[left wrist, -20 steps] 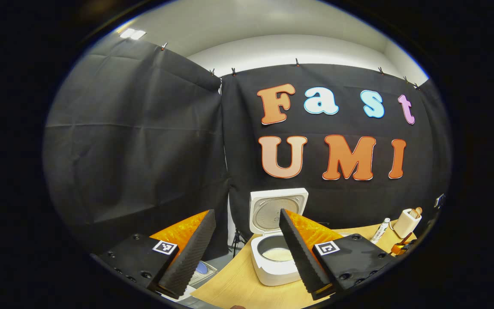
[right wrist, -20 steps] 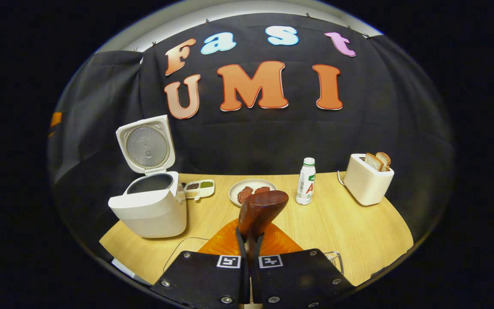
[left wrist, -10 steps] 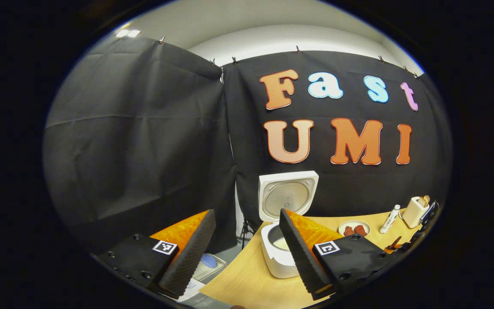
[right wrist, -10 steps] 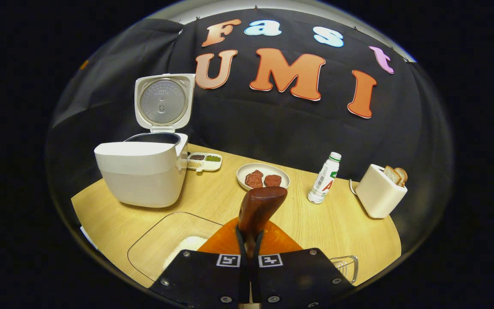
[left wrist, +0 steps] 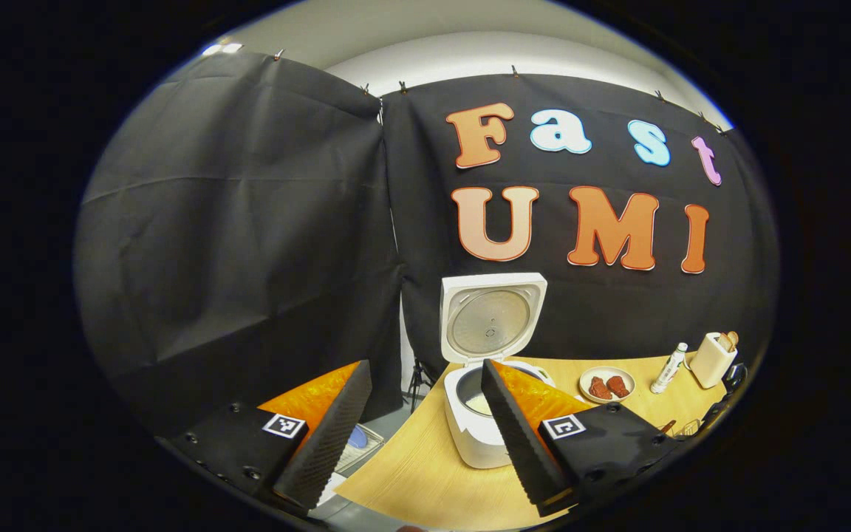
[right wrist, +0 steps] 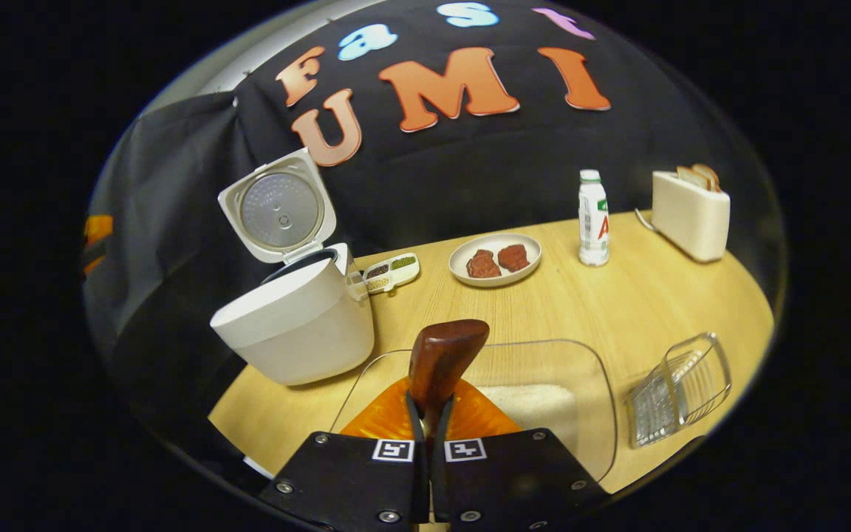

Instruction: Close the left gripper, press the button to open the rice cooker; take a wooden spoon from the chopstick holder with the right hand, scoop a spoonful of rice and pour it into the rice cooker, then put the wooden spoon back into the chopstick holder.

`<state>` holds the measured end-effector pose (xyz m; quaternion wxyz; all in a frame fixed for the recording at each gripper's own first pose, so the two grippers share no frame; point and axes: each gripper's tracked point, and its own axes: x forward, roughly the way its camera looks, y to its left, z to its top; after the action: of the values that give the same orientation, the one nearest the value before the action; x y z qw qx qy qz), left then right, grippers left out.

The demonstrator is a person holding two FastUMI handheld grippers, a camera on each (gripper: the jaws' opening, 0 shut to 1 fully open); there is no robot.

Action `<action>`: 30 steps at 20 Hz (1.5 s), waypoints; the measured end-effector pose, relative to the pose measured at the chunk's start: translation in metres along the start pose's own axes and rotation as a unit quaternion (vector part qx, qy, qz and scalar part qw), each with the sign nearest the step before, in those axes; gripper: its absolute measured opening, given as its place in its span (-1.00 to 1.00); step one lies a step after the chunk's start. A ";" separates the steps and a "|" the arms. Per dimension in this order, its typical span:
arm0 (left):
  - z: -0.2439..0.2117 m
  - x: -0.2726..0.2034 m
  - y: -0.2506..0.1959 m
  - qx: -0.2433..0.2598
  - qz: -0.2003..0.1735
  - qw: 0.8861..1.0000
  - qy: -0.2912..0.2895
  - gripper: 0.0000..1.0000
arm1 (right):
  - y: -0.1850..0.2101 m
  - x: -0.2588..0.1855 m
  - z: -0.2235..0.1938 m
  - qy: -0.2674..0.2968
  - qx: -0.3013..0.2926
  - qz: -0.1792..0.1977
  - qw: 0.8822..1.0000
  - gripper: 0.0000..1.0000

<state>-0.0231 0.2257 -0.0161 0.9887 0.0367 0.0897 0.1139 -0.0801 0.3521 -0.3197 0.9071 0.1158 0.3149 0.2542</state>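
Rice cooker [right wrist: 294, 325] stood at the left end of the wooden table [right wrist: 588, 303], lid up, pale rice in its pot in the left gripper view [left wrist: 479, 403]. Sat ahead and to the left of the right gripper [right wrist: 430, 414]. Clear rice tray [right wrist: 536, 399] lay directly beneath and in front of that gripper, white grains heaped inside. Wire chopstick holder [right wrist: 680, 388] lay tipped on its side at the tray's right, well apart from the cooker. Wooden spoon [right wrist: 440, 362] was clamped between the right gripper's closed fingers, long axis running straight forward along them, bowl end above the tray. Probably called for a turn to the right to carry the spoon toward the holder, if the pouring was done; cannot tell whether the bowl was loaded. Left gripper [left wrist: 425, 421] hung spread apart, holding nothing, just before the cooker.
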 end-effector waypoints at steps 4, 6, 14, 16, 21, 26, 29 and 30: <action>-0.004 0.000 -0.006 -0.006 -0.007 1.000 0.006 1.00 | -0.020 0.009 -0.007 0.027 0.132 -0.020 0.991 -0.98; -0.007 0.001 -0.007 -0.001 -0.006 1.000 0.006 1.00 | -0.030 0.012 -0.011 0.045 0.200 -0.028 0.978 -0.99; -0.008 0.002 -0.019 -0.001 -0.019 1.000 0.011 1.00 | -0.041 0.003 -0.013 0.055 0.329 -0.018 0.943 -0.99; -0.003 0.002 -0.017 -0.003 -0.017 1.000 0.005 1.00 | -0.046 -0.003 -0.002 0.044 0.332 -0.020 0.942 -0.98; 0.004 0.003 -0.021 -0.009 -0.021 1.000 -0.004 1.00 | -0.056 -0.016 0.037 0.016 0.335 -0.018 0.942 -0.98; 0.011 0.006 -0.020 -0.012 -0.023 1.000 -0.012 1.00 | -0.051 -0.019 0.065 0.004 0.347 -0.011 0.938 -0.98; 0.010 0.009 -0.017 -0.016 -0.022 1.000 -0.012 1.00 | -0.040 -0.016 0.079 0.005 0.354 -0.001 0.935 -0.98; 0.009 0.010 -0.016 -0.016 -0.023 1.000 -0.011 1.00 | -0.035 -0.015 0.087 0.004 0.350 0.003 0.937 -0.98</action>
<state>-0.0087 0.2115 -0.0106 0.9925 0.0203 0.0784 0.0919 -0.0217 0.3101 -0.2582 0.8072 0.4258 0.3872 0.1312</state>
